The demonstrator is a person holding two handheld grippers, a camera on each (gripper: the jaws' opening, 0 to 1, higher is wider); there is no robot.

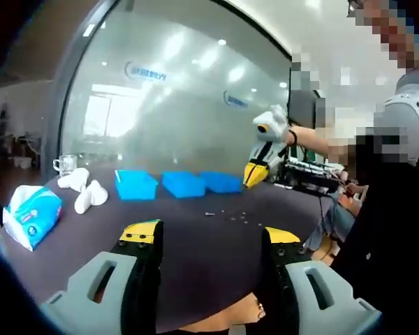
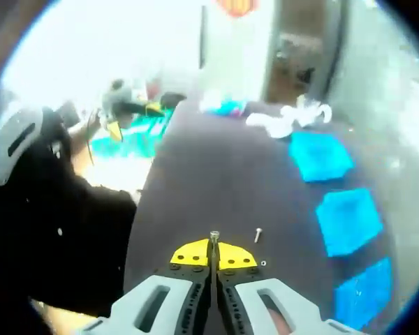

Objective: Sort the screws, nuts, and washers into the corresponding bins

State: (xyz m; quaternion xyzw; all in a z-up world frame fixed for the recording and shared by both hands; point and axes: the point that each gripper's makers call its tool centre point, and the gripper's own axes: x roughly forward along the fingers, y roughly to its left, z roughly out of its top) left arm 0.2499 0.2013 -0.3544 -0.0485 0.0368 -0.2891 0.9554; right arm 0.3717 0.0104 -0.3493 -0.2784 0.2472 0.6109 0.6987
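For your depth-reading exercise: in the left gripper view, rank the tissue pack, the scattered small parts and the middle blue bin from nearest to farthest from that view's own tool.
1. Tissue pack, near, at the left table edge.
2. Small parts, mid-table, ahead and right.
3. Middle blue bin, far side, in the row by the glass wall.

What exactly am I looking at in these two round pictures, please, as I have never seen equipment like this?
A person holds a hand-operated gripper in each hand, and each carries a fisheye camera looking along its own two fingers.

In the left gripper view, the left gripper is open above a dark table. On the table lie three blue bins, scattered small hardware, a tissue pack and white gloves. The other gripper appears at the far right.

In the right gripper view, the right gripper is shut on a screw, raised over the table. Another screw lies loose beside it, and the bins run down the right side.
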